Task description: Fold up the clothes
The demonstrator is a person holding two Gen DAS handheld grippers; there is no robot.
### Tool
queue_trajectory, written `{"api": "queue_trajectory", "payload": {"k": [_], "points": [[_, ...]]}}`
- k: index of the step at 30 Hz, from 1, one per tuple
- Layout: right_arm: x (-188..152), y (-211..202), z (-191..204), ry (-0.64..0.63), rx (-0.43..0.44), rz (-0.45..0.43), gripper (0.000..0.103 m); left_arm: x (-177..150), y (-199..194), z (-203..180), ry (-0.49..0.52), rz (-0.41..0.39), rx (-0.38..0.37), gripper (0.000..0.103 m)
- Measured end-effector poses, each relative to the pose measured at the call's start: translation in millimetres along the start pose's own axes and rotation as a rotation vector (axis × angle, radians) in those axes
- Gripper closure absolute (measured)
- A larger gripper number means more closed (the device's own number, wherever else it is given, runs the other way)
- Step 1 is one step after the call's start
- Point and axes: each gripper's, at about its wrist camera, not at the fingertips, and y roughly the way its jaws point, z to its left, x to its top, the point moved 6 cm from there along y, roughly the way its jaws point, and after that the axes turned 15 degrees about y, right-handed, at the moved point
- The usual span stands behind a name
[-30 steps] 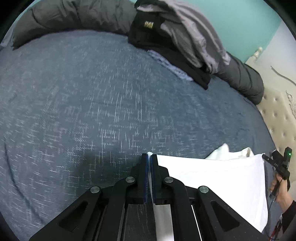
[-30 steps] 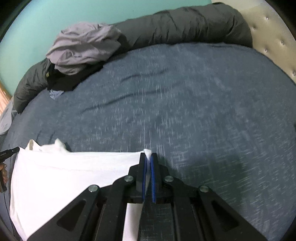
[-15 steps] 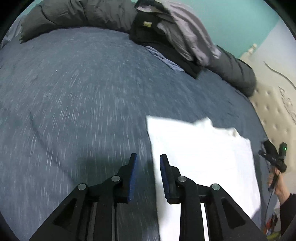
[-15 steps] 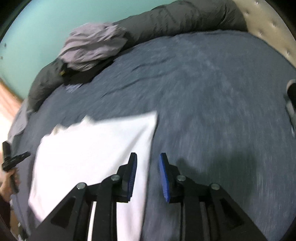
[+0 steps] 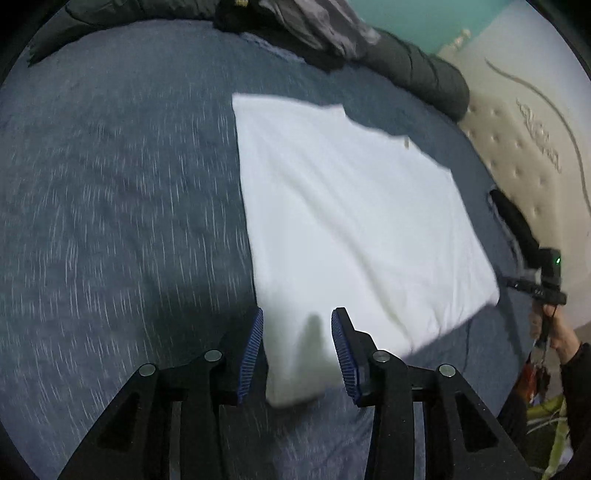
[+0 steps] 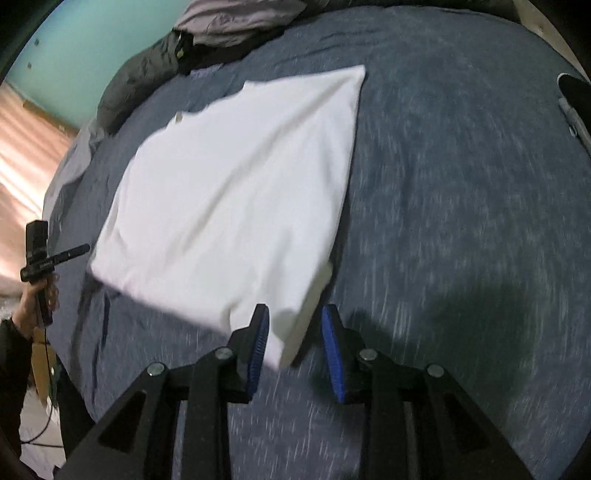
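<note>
Both claws stand wide apart and empty. The left gripper (image 5: 297,350) has its blue ribbed pads (image 5: 251,354) spread, and the white folded cotton garment (image 5: 343,221) lies flat on the dark blue-grey woven bedspread (image 5: 110,206) right ahead of it. The garment's near corner sits between the two fingers in the left wrist view, a finger's shadow falling across it; whether any pad touches the cloth I cannot tell, since the frame is blurred. From there the white rectangle runs away up and to the right.

Over on the right wrist view, the right gripper (image 6: 295,341) is likewise spread, blue pads (image 6: 334,354) parted, nothing pinched. The other near corner of the same white garment (image 6: 236,192) lies in the gap between its fingers, closer to the left finger, and the cloth stretches up and to the left across the bedspread (image 6: 461,184).

At the bed's far edge a rolled dark grey quilted duvet (image 5: 417,70) lies along the rim, with a heap of grey and black clothes (image 5: 314,29) piled against it, well apart from the white garment. A cream tufted headboard (image 5: 524,147) stands beyond, on the right.
</note>
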Motion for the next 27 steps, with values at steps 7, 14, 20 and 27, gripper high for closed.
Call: {"api": "queue_trajectory", "payload": {"k": [7,14,20,27], "points": [[-17.6,8.6,3.7,-0.022,-0.032,0.015,0.073,-22.2,4.7,-3.9,-0.004,0.021,0.006,0.06],[-26.9,21.2,14.8,-0.098,-0.067,0.04,0.073,-29.6,11.5,-6.5,0.017,0.045,0.002,0.061],[-27.6,21.3,17.7,-0.122,-0.053,0.028,0.092,-33.9,17.4,-8.5,0.039,0.064,-0.001,0.083],[-20.7,7.6,15.0,-0.144,-0.054,-0.002,0.099,-32.3,12.4,-8.9,0.063,0.056,0.018,0.098]]}}
